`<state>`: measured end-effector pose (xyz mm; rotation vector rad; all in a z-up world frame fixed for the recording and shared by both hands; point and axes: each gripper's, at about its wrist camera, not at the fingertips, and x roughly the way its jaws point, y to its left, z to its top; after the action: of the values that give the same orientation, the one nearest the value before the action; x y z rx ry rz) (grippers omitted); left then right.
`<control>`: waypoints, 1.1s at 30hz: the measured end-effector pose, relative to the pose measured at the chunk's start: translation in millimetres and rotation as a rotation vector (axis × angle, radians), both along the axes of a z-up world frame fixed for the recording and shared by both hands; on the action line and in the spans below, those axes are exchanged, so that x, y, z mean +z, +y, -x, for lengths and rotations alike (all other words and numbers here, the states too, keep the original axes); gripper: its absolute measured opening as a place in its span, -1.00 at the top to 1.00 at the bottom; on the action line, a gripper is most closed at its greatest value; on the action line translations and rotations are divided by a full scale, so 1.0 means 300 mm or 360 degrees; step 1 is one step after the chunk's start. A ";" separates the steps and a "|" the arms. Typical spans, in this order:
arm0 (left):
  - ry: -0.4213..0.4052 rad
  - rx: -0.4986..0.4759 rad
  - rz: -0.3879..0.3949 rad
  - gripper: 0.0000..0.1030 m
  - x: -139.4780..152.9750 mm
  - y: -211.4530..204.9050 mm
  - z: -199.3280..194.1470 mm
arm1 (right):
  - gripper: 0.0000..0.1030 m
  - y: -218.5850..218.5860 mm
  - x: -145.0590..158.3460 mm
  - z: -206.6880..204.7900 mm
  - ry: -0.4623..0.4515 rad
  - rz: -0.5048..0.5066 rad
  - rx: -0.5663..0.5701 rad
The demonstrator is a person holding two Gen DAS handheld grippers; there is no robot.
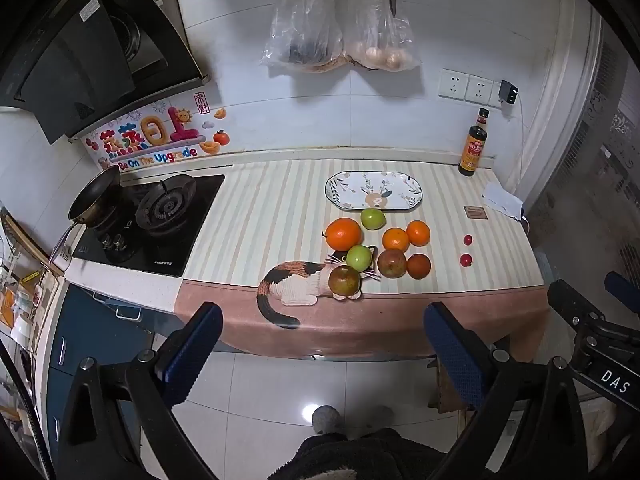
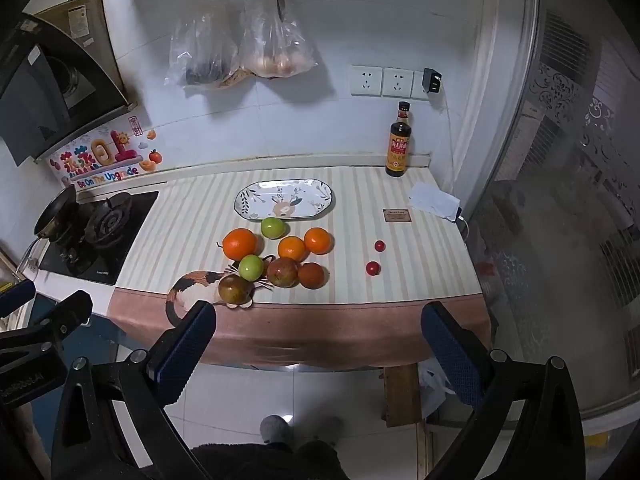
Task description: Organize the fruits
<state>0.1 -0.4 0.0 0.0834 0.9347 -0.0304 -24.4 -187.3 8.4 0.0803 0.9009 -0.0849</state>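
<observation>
A: Item nearest the lens: left gripper (image 1: 322, 344), blue-padded fingers (image 1: 192, 344) spread to full width, nothing between them. It is held off the front edge of the counter (image 1: 280, 208), above the floor, angled downward.

B: Second entry: right gripper (image 2: 318, 344), jaws likewise at full spread and nothing held. It is also kept short of the counter edge.

A: Task goods are listed as one cluster on the striped cloth (image 1: 248, 216), ahead of and beyond both grippers. Front piece: a reddish-green apple (image 1: 345, 282) on the printed cat's head. Behind it a green apple (image 1: 359, 257), a large orange (image 1: 343, 234), a second green apple (image 1: 373, 219), two smaller oranges (image 1: 406, 236), another reddish apple (image 1: 392, 263) and a dark orange fruit (image 1: 418, 266).

B: Two small red fruits, possibly cherry tomatoes (image 2: 376, 257), are logged apart from the cluster, to its right.

A: Probable destination: the oval patterned plate (image 1: 374, 180), unfilled, just behind the cluster, long axis running left to right.

B: Governing relation: in the left view the cluster sits nearly centred between the fingers; in the right view it is offset left of centre, while the stray red pair is nearer centre. The left gripper is judged better lined up for the cluster, the right for the strays.
</observation>
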 end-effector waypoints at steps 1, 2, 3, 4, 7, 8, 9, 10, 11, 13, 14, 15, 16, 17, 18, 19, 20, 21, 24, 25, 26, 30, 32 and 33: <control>-0.0002 0.0001 -0.0003 -1.00 0.000 0.000 0.000 | -1.00 0.000 0.000 0.001 -0.0001 -0.0007 0.0002; -0.0003 0.0000 -0.0004 -1.00 0.000 -0.001 -0.001 | -1.00 0.001 -0.001 0.002 0.0001 -0.0008 0.0002; -0.0004 -0.0001 -0.0004 -1.00 0.000 -0.001 -0.001 | -1.00 0.001 0.000 0.003 0.0001 -0.0008 0.0001; -0.0006 0.0000 -0.0006 -1.00 0.000 -0.002 -0.002 | -1.00 0.001 0.000 0.004 0.0001 -0.0009 -0.0001; -0.0008 0.0003 -0.0003 -1.00 -0.002 -0.001 -0.002 | -1.00 0.003 0.005 0.003 0.0001 -0.0010 -0.0004; -0.0008 0.0004 -0.0003 -1.00 -0.003 -0.002 -0.003 | -1.00 0.003 0.008 0.002 0.0000 -0.0011 -0.0006; -0.0008 0.0004 -0.0004 -1.00 -0.004 -0.003 -0.004 | -1.00 0.001 0.011 -0.002 0.0001 -0.0012 -0.0007; -0.0008 0.0003 -0.0005 -1.00 -0.006 -0.005 -0.005 | -1.00 0.000 -0.003 0.007 -0.0013 -0.0008 -0.0004; -0.0009 0.0004 -0.0006 -1.00 -0.007 -0.007 -0.007 | -1.00 0.000 -0.003 0.005 -0.0013 -0.0008 -0.0005; -0.0007 0.0006 -0.0006 -1.00 -0.011 -0.010 -0.011 | -1.00 0.000 -0.005 0.000 -0.0009 -0.0008 -0.0005; -0.0011 0.0004 -0.0001 -1.00 -0.001 0.000 -0.002 | -1.00 0.009 0.008 0.000 -0.0014 -0.0011 -0.0004; -0.0012 0.0002 0.0001 -1.00 -0.001 0.001 -0.001 | -1.00 0.009 0.008 -0.001 -0.0014 -0.0011 -0.0004; -0.0012 0.0001 0.0000 -1.00 -0.001 0.001 -0.001 | -1.00 0.008 0.008 0.000 -0.0016 -0.0013 -0.0004; -0.0012 0.0002 -0.0002 -1.00 -0.001 0.000 -0.003 | -1.00 0.007 0.008 0.000 -0.0016 -0.0013 -0.0006; -0.0012 0.0002 -0.0001 -1.00 -0.001 0.001 -0.002 | -1.00 0.007 0.008 0.000 -0.0016 -0.0013 -0.0007; -0.0014 0.0002 0.0001 -1.00 -0.001 0.001 -0.002 | -1.00 0.005 0.011 0.002 -0.0017 -0.0013 -0.0006; -0.0014 0.0001 0.0001 -1.00 -0.001 0.001 -0.002 | -1.00 0.002 0.013 0.006 -0.0018 -0.0014 -0.0006; -0.0015 0.0000 -0.0001 -1.00 -0.002 0.000 -0.002 | -1.00 0.001 0.012 0.006 -0.0018 -0.0014 -0.0007; -0.0016 0.0000 0.0002 -1.00 0.013 0.002 0.010 | -1.00 0.009 0.010 0.006 -0.0021 -0.0014 -0.0006; -0.0015 0.0000 0.0001 -1.00 0.012 0.001 0.009 | -1.00 0.011 0.013 0.001 -0.0023 -0.0014 -0.0005; -0.0014 -0.0001 0.0000 -1.00 0.013 0.001 0.010 | -1.00 0.006 0.015 -0.001 -0.0021 -0.0015 -0.0005; -0.0017 0.0001 0.0002 -1.00 0.011 0.001 0.010 | -1.00 0.007 0.015 -0.001 -0.0020 -0.0012 0.0004; -0.0020 0.0002 0.0000 -1.00 0.011 0.001 0.011 | -1.00 0.006 0.014 -0.001 -0.0022 -0.0014 0.0000; -0.0020 0.0003 0.0000 -1.00 0.013 0.001 0.012 | -1.00 0.007 0.015 -0.002 -0.0021 -0.0013 0.0003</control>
<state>-3.3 -0.2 3.8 0.0825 0.9222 -0.0283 -24.0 -185.3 12.8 0.0874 0.8882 -0.0792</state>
